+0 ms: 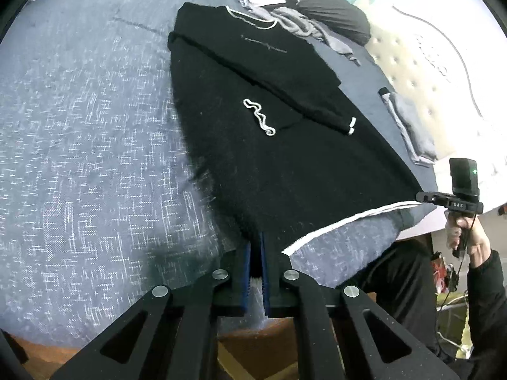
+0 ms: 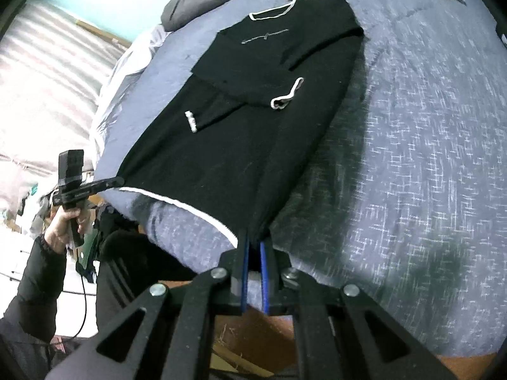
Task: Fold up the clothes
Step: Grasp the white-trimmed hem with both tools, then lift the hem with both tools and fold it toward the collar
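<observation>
Both grippers, left gripper point(image 1: 257, 247) and right gripper point(image 2: 255, 247), pinch black sweater point(image 1: 269, 158) hem; "DAS" label legible.

Sweater point(image 1: 253, 145) black, white trim at collar, cuffs, hem; thin grey script across chest. Bedspread point(image 1: 88, 145) blue-grey, white crosshatch flecks. Gripper pads point(image 1: 245, 272) blue, frames black. Pillow point(image 1: 332, 12) dark grey at 1 o'clock. Headboard point(image 1: 421, 72) cream, tufted.

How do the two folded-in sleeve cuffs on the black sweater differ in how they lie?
The cuff nearer the left hand-held gripper lies open, its white trim a long wavy loop; the cuff nearer the right hand-held gripper shows only a short straight white band. The first rests mid-body on the black sweater, the second nearer its edge. Both are white-trimmed and folded onto the front.
</observation>
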The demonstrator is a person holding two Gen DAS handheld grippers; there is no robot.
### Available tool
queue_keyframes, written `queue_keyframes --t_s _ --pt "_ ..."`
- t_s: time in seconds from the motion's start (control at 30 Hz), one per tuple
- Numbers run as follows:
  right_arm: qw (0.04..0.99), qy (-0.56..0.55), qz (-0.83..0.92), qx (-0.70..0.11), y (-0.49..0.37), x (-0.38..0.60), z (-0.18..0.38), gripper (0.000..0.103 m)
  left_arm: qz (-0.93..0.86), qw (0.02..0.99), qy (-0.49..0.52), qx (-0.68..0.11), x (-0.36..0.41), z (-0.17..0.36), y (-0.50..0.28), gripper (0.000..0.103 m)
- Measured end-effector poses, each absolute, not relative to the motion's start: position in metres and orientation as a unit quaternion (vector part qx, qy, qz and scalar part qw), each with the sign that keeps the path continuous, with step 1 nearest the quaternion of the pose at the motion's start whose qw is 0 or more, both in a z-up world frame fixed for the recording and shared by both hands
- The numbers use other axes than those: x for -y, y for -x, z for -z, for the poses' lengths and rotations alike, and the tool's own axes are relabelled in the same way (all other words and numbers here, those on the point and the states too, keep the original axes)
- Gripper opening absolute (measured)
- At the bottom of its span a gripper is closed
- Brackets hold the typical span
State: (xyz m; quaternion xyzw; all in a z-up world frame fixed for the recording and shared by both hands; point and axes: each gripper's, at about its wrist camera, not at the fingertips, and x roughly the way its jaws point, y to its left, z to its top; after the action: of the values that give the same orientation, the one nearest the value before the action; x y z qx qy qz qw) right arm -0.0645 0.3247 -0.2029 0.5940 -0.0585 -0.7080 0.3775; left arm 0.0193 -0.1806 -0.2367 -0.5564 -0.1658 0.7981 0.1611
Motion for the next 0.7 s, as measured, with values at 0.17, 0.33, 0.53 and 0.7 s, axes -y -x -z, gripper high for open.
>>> queue_keyframes --t_s 0.17,0.33,0.53,0.7 --pt "0.396 -0.592 0.701 0.048 0.052 -0.326 0.191 0.005 -0.802 0.168 0.550 0.164 0.181 0.226 -0.029 0.004" --pt "0.399 -0.590 0.700 0.044 0.049 -0.328 0.186 0.005 -0.804 0.172 0.545 0.164 0.182 0.221 -0.037 0.004" --pt "0.403 -0.586 0.701 0.048 0.049 -0.326 0.184 0.005 -0.806 0.176 0.539 0.170 0.183 0.216 -0.039 0.004" --pt "0.405 -0.578 0.705 0.075 0.061 -0.326 0.182 0.005 -0.809 0.176 0.528 0.190 0.187 0.209 -0.028 0.004"
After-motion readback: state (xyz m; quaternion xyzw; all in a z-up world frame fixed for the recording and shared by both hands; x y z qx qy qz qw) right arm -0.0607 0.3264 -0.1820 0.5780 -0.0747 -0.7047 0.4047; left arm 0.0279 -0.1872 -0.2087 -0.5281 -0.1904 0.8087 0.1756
